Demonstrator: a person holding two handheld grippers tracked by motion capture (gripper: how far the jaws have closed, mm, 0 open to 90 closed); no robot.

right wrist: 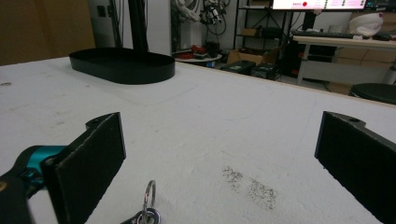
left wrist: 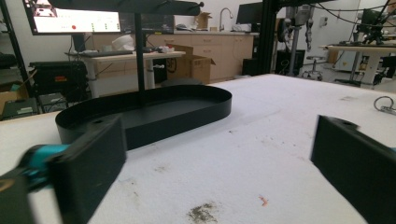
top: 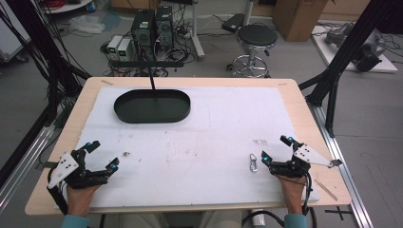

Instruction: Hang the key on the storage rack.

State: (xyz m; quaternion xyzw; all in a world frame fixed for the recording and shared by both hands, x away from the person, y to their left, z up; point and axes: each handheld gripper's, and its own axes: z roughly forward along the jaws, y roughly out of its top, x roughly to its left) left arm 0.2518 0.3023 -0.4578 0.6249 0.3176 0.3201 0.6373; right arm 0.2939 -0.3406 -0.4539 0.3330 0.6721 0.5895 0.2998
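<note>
- The metal clip [top: 253,162] lies just left of my right tongs [top: 277,151], whose jaws stand wide, nothing between.
- Its long axis runs toward the far edge of the surface [top: 199,123].
- My left tongs [top: 102,154] gape wide too.

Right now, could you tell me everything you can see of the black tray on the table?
The black tray is a shallow oval dish with a low upright wall, matte and metal-looking, seemingly empty. It sits flat on the white mat at the table's far left. A thin black post rises at its far rim. Nothing else touches it.
</note>
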